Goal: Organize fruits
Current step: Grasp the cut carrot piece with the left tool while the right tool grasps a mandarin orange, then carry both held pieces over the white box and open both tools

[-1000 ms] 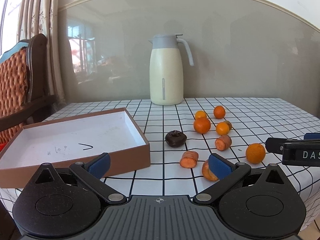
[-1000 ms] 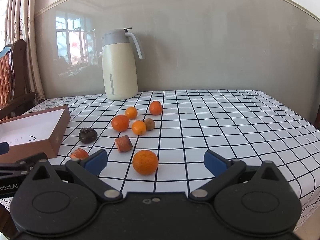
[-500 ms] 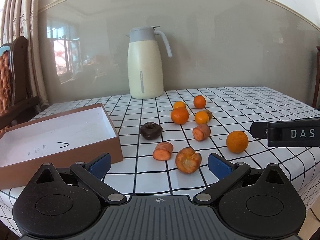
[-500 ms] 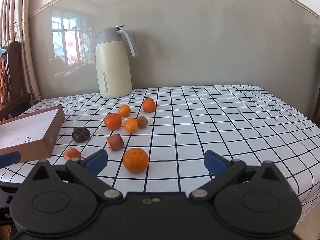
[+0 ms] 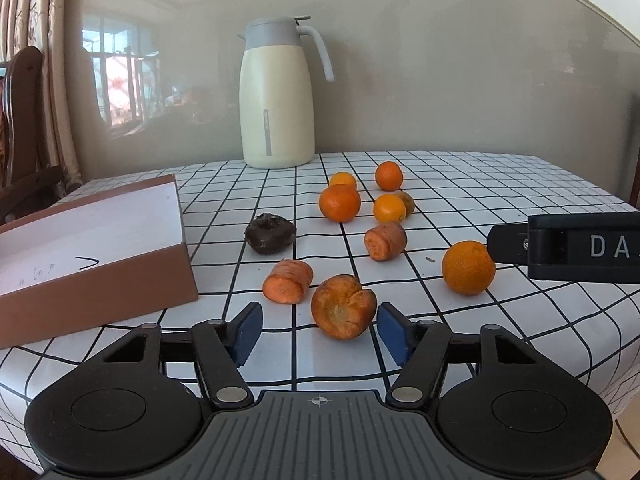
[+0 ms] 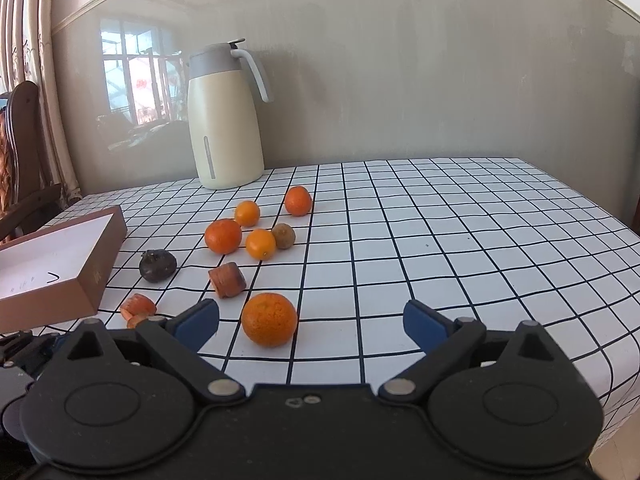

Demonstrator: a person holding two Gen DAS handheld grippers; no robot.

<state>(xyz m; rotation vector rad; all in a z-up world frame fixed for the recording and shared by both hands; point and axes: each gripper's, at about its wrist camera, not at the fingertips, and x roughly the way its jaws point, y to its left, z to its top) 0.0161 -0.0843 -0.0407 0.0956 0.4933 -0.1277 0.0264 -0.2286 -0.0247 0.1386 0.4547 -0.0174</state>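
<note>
Left wrist view: carrot chunk (image 5: 343, 306) between closing, untouching left tongs (image 5: 319, 334).

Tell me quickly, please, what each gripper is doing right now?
Left gripper: open, jaws just closing around the carrot stump, not gripping.
Right gripper: open, holding nothing.

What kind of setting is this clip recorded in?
Probably a home dining or living room: a table with a checked tablecloth against the wall, a cream thermos jug on it, and a wooden upholstered chair beside curtains.
</note>
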